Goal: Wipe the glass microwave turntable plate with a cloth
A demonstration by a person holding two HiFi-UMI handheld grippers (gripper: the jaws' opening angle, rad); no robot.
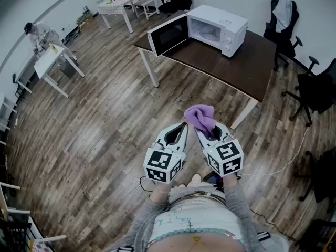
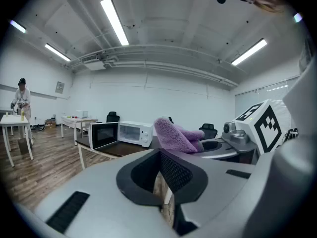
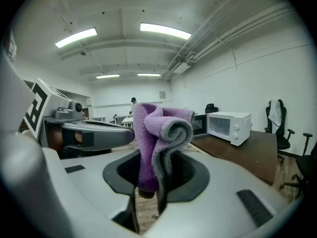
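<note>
L gripper (image 1: 177, 130): fingers fully closed, nothing between them. R gripper (image 1: 203, 133): fingers clamped on purple cloth (image 1: 200, 115), which is bunched upright above the tips. Both are held side by side over the floor (image 1: 105, 114), well apart from the worktop (image 1: 247, 62). Microwave (image 1: 218, 28) at worktop's far end, door (image 1: 167, 34) open; turntable plate can't be made out inside.

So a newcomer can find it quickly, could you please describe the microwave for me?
Beyond the wood floor ahead stands a dark brown table with white legs, unlike the white desks further back. On it sits the microwave, a white box whose dark-windowed door is swung wide open to the left.
</note>
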